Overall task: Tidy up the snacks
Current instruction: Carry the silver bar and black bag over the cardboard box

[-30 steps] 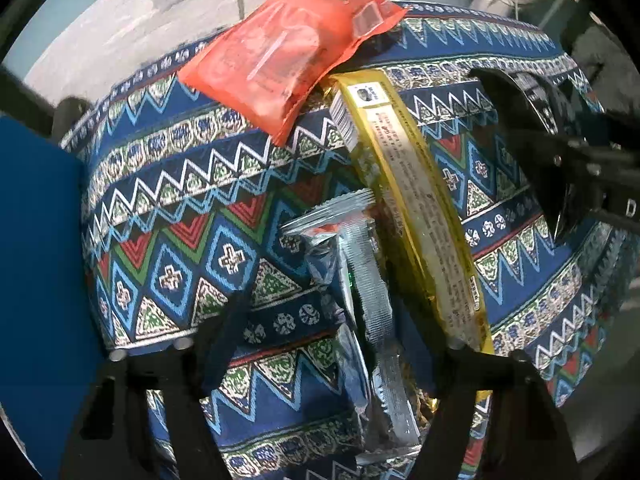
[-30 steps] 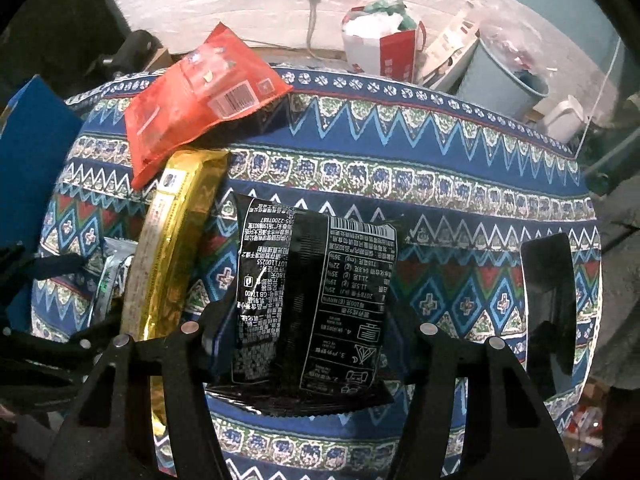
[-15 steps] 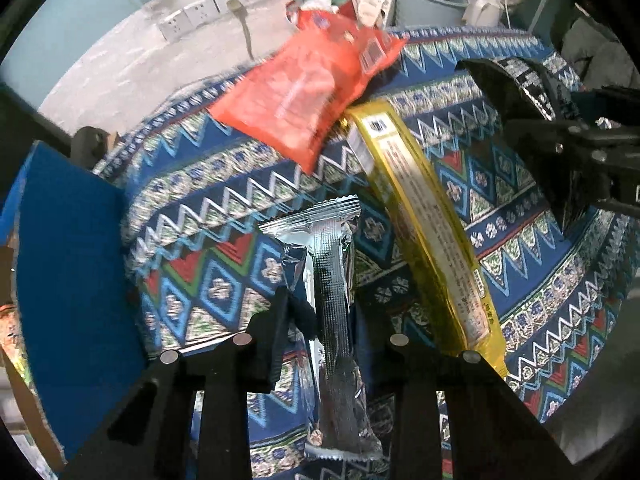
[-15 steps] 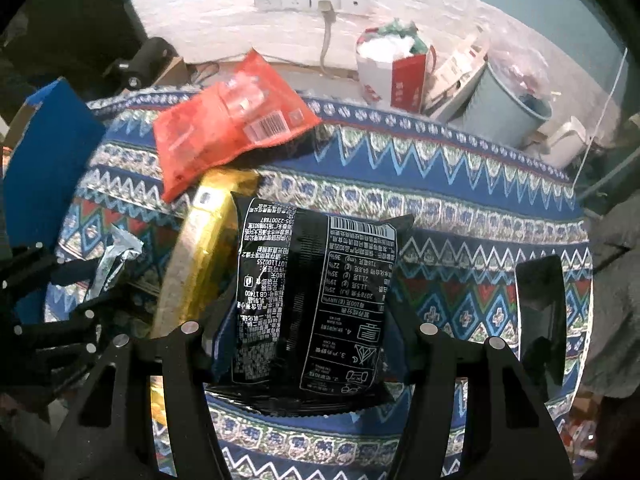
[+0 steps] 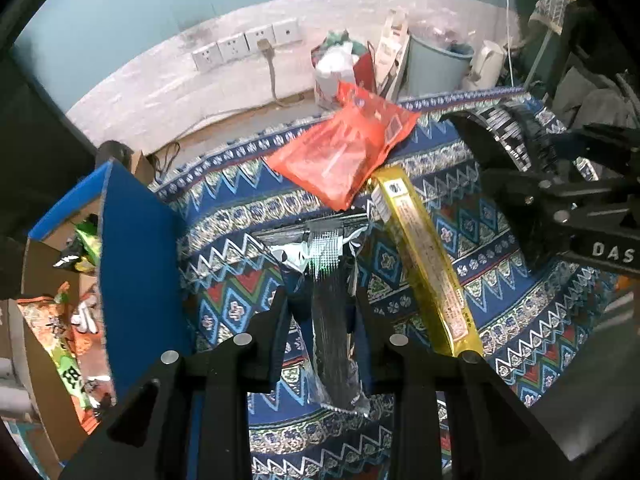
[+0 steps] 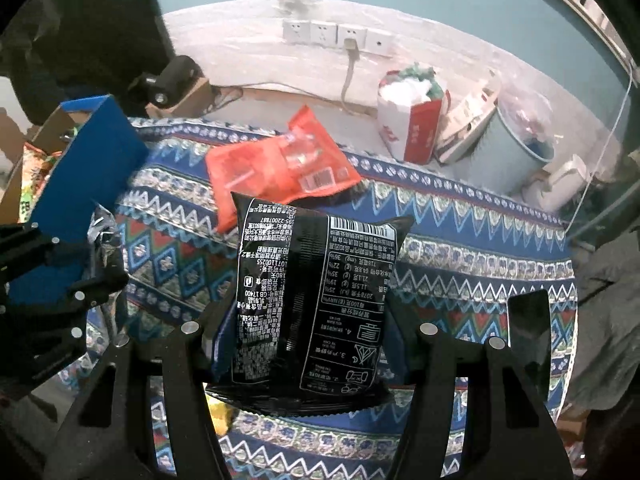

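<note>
My left gripper (image 5: 322, 312) is shut on a silver snack packet (image 5: 330, 304) and holds it above the patterned cloth (image 5: 240, 208). My right gripper (image 6: 308, 320) is shut on a black snack bag (image 6: 312, 300), lifted over the cloth (image 6: 460, 240); it shows at the right of the left wrist view (image 5: 504, 136). An orange-red bag (image 5: 340, 152) and a long gold packet (image 5: 428, 264) lie on the cloth. The orange-red bag also shows in the right wrist view (image 6: 276, 168). A blue-walled cardboard box (image 5: 136, 264) with snacks inside stands at the left.
The box holds orange and green snack bags (image 5: 68, 344). Beyond the table are wall sockets (image 6: 336, 36), a red-and-white bag (image 6: 412, 120) and a grey bin (image 6: 512, 144). A black phone-like slab (image 6: 528, 340) lies on the cloth at the right.
Both grippers have risen with their packets. The left gripper closed on the silver packet and lifted it; the box at the left has come into view.
</note>
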{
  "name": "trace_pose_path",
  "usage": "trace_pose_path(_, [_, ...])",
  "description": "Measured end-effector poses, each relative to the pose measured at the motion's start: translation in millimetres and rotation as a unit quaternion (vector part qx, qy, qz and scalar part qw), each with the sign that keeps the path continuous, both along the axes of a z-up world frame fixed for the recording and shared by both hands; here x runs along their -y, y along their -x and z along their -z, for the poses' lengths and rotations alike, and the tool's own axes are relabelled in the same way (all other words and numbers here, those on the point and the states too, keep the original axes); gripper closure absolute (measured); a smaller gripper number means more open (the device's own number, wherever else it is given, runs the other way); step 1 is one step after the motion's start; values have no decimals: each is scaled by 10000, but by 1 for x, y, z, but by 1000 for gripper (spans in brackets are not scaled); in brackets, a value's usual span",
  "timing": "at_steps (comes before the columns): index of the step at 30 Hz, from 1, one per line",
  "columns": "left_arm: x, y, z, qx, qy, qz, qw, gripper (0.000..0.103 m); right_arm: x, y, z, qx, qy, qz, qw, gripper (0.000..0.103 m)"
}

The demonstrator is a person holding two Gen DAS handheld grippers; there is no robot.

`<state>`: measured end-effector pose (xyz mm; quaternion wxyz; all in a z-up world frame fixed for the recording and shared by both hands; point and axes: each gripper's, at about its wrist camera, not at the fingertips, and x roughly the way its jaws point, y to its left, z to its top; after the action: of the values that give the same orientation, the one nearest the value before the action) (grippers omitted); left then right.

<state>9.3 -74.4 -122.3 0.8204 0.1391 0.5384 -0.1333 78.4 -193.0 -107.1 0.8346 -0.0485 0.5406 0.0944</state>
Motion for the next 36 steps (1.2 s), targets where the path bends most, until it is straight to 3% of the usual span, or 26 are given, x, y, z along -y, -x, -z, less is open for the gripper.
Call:
trace_pose_path(19, [-41, 24, -85, 939, 368, -213, 9947, 73, -41, 10, -51, 577, -178, -328, 9976, 43])
trace_pose_path(36, [-111, 48, -129, 1570, 361, -782, 9838, 73, -104, 10, -90, 893, -476, -775, 9918, 43])
